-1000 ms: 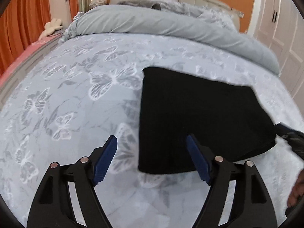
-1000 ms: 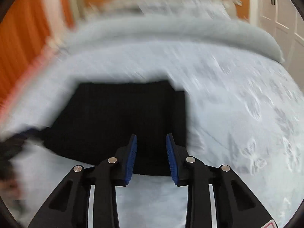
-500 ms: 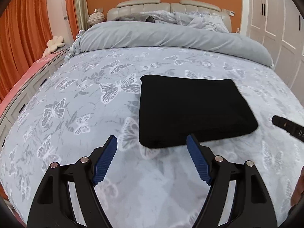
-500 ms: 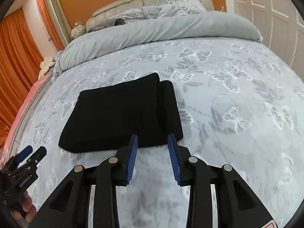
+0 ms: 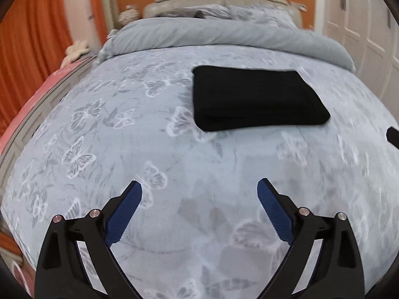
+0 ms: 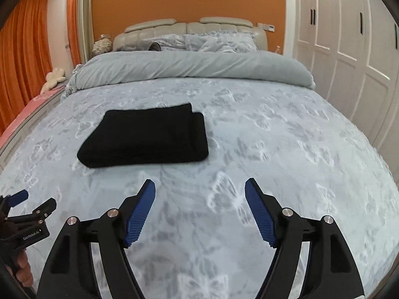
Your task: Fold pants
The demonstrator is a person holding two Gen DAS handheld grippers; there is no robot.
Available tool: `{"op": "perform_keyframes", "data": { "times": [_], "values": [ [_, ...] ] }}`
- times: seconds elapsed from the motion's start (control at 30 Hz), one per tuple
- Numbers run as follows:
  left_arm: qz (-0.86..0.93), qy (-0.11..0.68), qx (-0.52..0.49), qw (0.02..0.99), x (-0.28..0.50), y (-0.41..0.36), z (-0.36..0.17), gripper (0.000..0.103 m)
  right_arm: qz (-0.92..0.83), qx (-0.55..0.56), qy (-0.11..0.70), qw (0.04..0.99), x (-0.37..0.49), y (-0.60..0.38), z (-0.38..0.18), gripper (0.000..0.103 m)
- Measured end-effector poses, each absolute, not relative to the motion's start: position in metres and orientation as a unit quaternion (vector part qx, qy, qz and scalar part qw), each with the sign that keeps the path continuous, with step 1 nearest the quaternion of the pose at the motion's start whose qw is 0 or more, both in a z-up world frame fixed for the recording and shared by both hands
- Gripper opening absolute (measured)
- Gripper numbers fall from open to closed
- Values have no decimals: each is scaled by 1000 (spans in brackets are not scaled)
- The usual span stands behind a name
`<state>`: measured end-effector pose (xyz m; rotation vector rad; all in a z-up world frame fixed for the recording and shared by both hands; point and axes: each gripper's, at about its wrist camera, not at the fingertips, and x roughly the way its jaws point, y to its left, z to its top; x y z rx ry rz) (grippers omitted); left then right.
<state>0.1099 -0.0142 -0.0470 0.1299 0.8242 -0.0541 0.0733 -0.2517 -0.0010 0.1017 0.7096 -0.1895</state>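
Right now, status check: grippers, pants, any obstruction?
Left gripper open, empty. Right gripper open, empty. Black pants folded into a compact rectangle, flat on the butterfly bedspread, apart from both grippers. Nothing between grippers and pants.

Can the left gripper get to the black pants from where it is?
Probably yes. The left gripper is open and the bedspread between it and the folded black pants shows nothing in the way, though it is held back from them.
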Motion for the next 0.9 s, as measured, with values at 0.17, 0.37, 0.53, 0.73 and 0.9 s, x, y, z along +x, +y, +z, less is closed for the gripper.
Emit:
{"op": "perform_keyframes", "data": {
  "times": [0.17, 0.37, 0.53, 0.73, 0.9],
  "values": [
    [-21, 339, 105, 935, 86, -18, -42, 93, -92, 45, 361, 927, 60, -251, -19, 72],
    [-35, 330, 81, 940, 78, -13, -33, 97, -84, 39, 369, 925, 59, -241, -28, 73],
    [-31, 328, 84, 940, 77, -14, -32, 97, -78, 36, 364, 927, 60, -232, -26, 73],
    [-44, 359, 52, 931, 83, -10, -35, 97, -75, 37, 366, 927, 60, -227, -27, 74],
    [-42, 363, 46, 930, 86, -10, -35, 97, -76, 37, 366, 927, 61, -228, -27, 74]
  ]
}}
